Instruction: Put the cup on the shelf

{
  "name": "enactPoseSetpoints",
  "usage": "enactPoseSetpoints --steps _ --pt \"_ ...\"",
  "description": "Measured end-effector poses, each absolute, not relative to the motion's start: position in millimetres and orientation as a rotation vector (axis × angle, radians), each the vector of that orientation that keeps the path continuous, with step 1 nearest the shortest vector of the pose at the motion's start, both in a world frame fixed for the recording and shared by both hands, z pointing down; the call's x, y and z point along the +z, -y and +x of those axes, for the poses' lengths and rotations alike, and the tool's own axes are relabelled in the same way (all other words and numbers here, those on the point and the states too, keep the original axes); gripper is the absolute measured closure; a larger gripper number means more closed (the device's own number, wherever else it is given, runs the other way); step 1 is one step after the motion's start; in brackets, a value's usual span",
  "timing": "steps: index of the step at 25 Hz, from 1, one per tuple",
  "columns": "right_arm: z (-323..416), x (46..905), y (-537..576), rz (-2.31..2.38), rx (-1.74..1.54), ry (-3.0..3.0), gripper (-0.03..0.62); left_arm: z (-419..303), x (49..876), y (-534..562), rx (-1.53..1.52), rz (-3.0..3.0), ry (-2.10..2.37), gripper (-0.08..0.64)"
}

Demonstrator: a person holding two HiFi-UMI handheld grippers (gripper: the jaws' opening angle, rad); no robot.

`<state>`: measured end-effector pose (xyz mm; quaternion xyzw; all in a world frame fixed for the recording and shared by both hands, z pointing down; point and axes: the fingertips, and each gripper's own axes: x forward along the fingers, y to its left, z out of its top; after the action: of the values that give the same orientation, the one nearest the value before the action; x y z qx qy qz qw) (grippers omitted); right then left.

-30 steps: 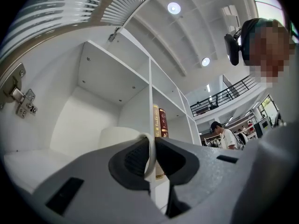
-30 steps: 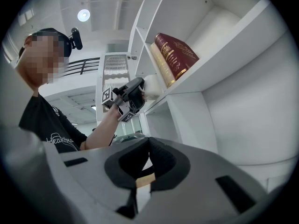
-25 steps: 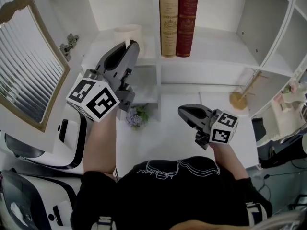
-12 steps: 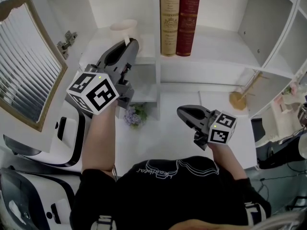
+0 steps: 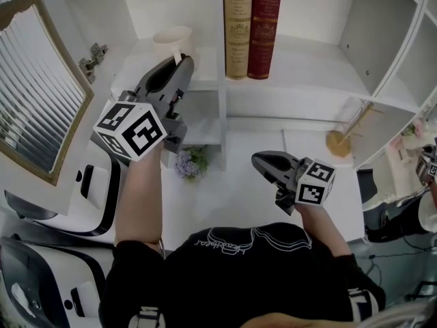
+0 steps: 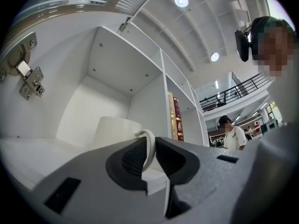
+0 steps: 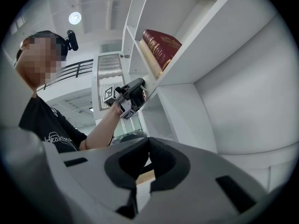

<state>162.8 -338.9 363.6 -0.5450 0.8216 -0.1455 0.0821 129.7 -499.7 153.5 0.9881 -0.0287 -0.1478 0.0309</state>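
Your left gripper [image 6: 150,147] has its jaws just starting to ease apart, with the thin white handle [image 6: 149,137] of the cup [image 6: 117,130] between the ribbed pads, which sit close against it on both sides. The cup stands upright just beyond the jaw tips, at the middle of the left gripper view; its foot is hidden behind the gripper body. In the head view it sits at the upper left, inside the left compartment of the white shelf [image 5: 134,65], with the gripper reaching in from below. A metal hinge [image 6: 27,77] shows on the compartment's side wall at the far left, and the open ribbed-glass door [image 5: 34,98] hangs along the left edge. Two upright books [image 5: 250,26] stand right of the divider at top centre. Your right gripper [image 7: 148,146] is clenched on nothing, low at centre right over the white table [image 5: 232,183], well apart from the cup.
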Motion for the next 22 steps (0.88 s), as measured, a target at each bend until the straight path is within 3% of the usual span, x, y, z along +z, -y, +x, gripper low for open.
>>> enactPoseSetpoints --steps 10,22 --pt "153.9 359.1 329.6 -1.599 -0.428 -2.486 0.586 111.0 155.7 492.5 -0.490 3.095 0.255 0.394" --pt "133.8 337.7 305.3 -1.503 -0.360 -2.526 0.586 61.4 218.7 440.8 -0.273 3.043 0.234 0.391"
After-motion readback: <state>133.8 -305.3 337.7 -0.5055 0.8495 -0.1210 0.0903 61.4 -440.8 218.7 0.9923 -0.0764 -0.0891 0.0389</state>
